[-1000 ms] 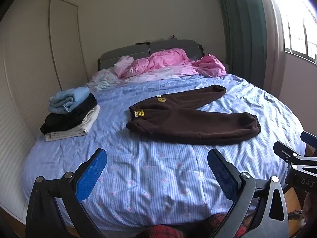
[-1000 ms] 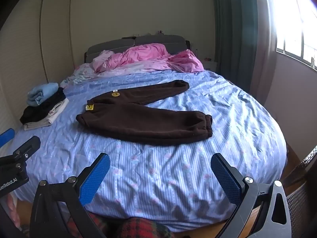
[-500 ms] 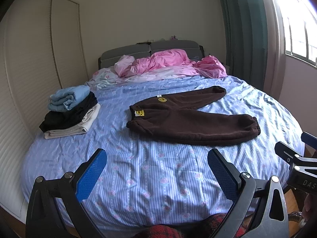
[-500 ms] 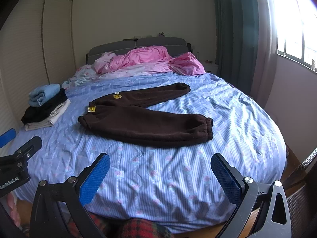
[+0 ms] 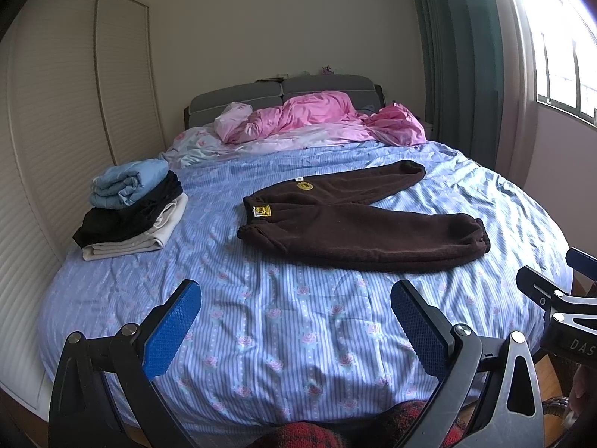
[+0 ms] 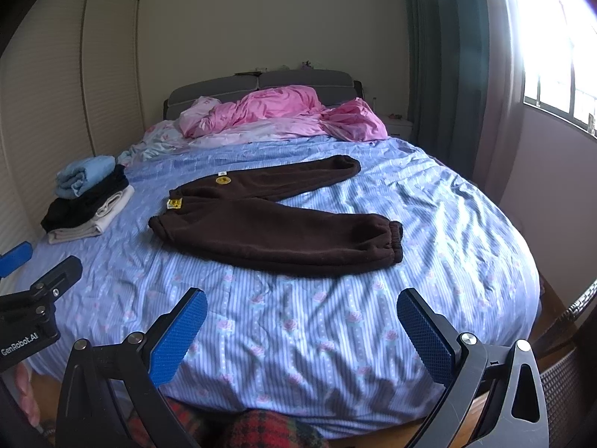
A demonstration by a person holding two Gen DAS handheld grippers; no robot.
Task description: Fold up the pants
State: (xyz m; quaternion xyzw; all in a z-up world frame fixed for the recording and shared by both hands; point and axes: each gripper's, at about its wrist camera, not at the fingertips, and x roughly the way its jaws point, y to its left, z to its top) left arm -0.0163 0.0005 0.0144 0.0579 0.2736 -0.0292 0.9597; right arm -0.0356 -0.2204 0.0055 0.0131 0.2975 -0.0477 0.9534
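Along the left wall runs a cream louvred wardrobe with sliding doors (image 5: 74, 119). Next to it, near the left edge of the round bed under a blue striped sheet printed with pink roses (image 5: 298, 321), sits a stack of folded clothes (image 5: 130, 209): a rolled pale blue piece on top, a black one under it, a cream one at the bottom. The left tongs (image 5: 294, 321) hover low over the near edge of the bed, their blue textured pads (image 5: 171, 332) spread wide apart and holding nothing. Past them, at the middle of the bed, lie the dark brown fleece pants with elastic cuffs (image 5: 358, 220), spread flat and unfolded, the waistband toward the left with a yellow label on it and a round yellow patch just above. One leg points toward the right edge of the bed; the other angles away toward the head end, so the two form an open V. At the head end a crumpled pink duvet (image 5: 321, 119) is heaped against the grey padded headboard (image 5: 283, 91). The right tongs (image 6: 302, 328) hover beside the left pair at the same near edge, likewise gaping and empty, well short of the pants. Red plaid fabric (image 6: 261, 429) shows below them. On the right a dark green curtain (image 5: 459, 56) hangs beside a bright barred window (image 5: 559, 52).
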